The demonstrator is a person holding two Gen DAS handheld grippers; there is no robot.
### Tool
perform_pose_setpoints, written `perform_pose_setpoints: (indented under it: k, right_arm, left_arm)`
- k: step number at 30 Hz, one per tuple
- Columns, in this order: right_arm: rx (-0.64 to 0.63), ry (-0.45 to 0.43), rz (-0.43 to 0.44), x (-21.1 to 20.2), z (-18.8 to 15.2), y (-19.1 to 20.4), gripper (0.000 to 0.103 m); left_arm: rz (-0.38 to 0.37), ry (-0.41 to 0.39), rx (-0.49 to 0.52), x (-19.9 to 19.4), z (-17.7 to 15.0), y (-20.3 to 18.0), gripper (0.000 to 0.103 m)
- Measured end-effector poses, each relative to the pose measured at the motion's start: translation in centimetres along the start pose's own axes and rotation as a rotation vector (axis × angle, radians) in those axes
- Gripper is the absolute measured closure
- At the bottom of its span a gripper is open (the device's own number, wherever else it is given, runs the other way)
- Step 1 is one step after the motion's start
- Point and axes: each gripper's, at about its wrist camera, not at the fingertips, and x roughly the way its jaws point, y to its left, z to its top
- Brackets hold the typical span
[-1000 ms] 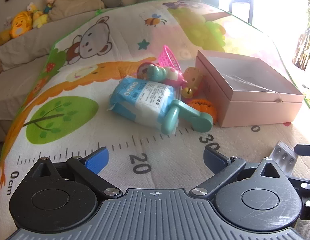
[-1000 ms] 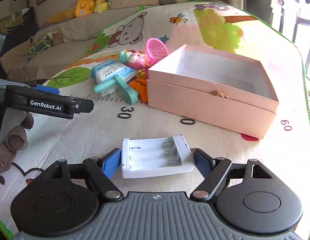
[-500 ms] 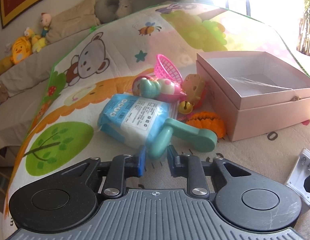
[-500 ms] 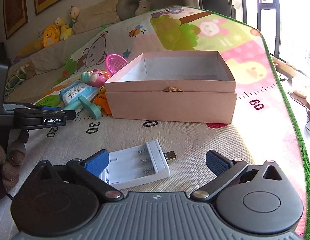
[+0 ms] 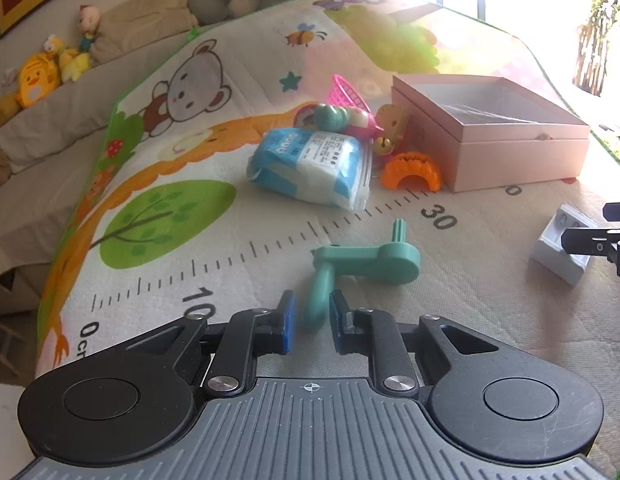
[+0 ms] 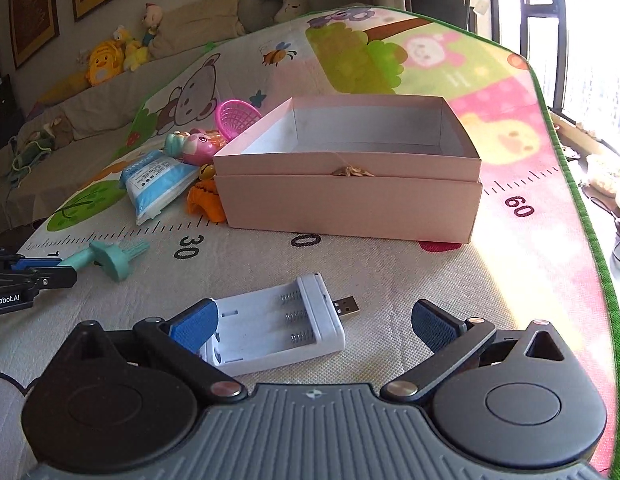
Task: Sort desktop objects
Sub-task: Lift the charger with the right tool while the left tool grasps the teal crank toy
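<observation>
My left gripper (image 5: 311,322) is shut on the handle of a teal toy crank (image 5: 365,262), held just over the play mat, away from the toy pile. The crank also shows in the right wrist view (image 6: 110,258). My right gripper (image 6: 313,324) is open. A white USB battery charger (image 6: 282,326) lies on the mat between its fingers, against the left finger and apart from the right one. It also shows in the left wrist view (image 5: 563,246). An open pink box (image 6: 349,188) stands behind it, also seen in the left wrist view (image 5: 489,140).
A blue tissue pack (image 5: 310,168), an orange arch toy (image 5: 411,170), a pink net scoop (image 5: 347,92) and small figure toys (image 5: 349,120) lie left of the box. Plush toys (image 5: 34,76) sit on a sofa behind. The mat's green edge (image 6: 581,216) runs along the right.
My left gripper closed on the teal crank and pulled it back out of the toy pile. My right gripper opened, and the charger now lies loose between its fingers.
</observation>
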Motion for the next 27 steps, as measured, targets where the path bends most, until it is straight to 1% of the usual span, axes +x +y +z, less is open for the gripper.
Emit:
perform_pose_setpoints:
  k: [1, 2, 3, 5, 6, 9, 11, 13, 14, 15, 17, 21, 22, 24, 25, 27]
  right_arm:
    - [-0.003, 0.000, 0.001, 0.0, 0.0, 0.0, 0.000]
    - [-0.007, 0.000, 0.003, 0.0, 0.0, 0.1, 0.000]
    - [-0.010, -0.001, 0.004, 0.0, 0.0, 0.2, 0.000]
    - [-0.021, -0.003, 0.005, -0.1, 0.0, 0.3, 0.000]
    - [-0.028, -0.005, 0.005, -0.1, 0.0, 0.4, 0.000]
    - [-0.062, -0.002, 0.011, -0.2, 0.1, 0.8, 0.000]
    - [-0.098, 0.027, 0.023, 0.1, 0.1, 1.3, 0.000]
    - [-0.133, 0.060, 0.029, 0.6, 0.3, 1.8, 0.000]
    - [-0.155, 0.075, 0.032, 0.9, 0.3, 2.2, 0.000]
    - [-0.169, 0.084, 0.035, 1.1, 0.4, 2.4, 0.000]
    - [-0.196, 0.106, 0.042, 1.8, 0.6, 3.0, 0.000]
    - [-0.194, 0.124, 0.043, 2.7, 1.4, 3.1, 0.000]
    - [-0.194, 0.137, 0.051, 2.7, 1.6, 3.0, 0.003]
    - [-0.209, 0.151, 0.082, 2.2, 1.7, 2.9, 0.014]
    - [-0.214, 0.162, 0.088, 1.6, 1.7, 2.9, 0.014]
    - [-0.222, 0.148, 0.098, 0.1, 1.8, 2.7, 0.014]
  left_arm:
    - [-0.022, -0.003, -0.001, -0.1, -0.1, 0.2, 0.053]
    - [-0.046, -0.009, -0.009, -0.3, 0.0, 0.3, 0.032]
    - [-0.059, -0.015, -0.014, -0.3, 0.1, 0.2, 0.018]
    - [-0.077, -0.030, -0.011, 0.1, 0.5, -0.7, 0.009]
    - [-0.074, -0.030, -0.009, 0.5, 0.8, -1.2, 0.007]
    - [-0.048, -0.011, -0.001, 2.3, 1.7, -2.5, 0.007]
    - [-0.026, 0.014, -0.010, 3.5, 2.0, -2.7, 0.008]
    - [-0.036, 0.035, -0.034, 4.1, 2.1, -2.3, 0.016]
    - [-0.055, 0.036, -0.050, 4.2, 2.1, -2.1, 0.024]
    - [-0.063, 0.034, -0.055, 4.1, 2.1, -1.9, 0.027]
    - [-0.058, 0.020, -0.045, 3.7, 1.9, -1.9, 0.029]
    - [-0.067, 0.021, -0.026, 3.0, 1.4, -2.1, 0.029]
    - [-0.077, 0.019, -0.013, 2.5, 1.3, -2.3, 0.029]
    - [-0.102, 0.002, 0.019, 1.4, 1.0, -2.6, 0.029]
    - [-0.110, -0.005, 0.031, 1.0, 1.0, -2.8, 0.029]
    - [-0.139, -0.034, 0.056, -0.4, 1.3, -3.3, 0.029]
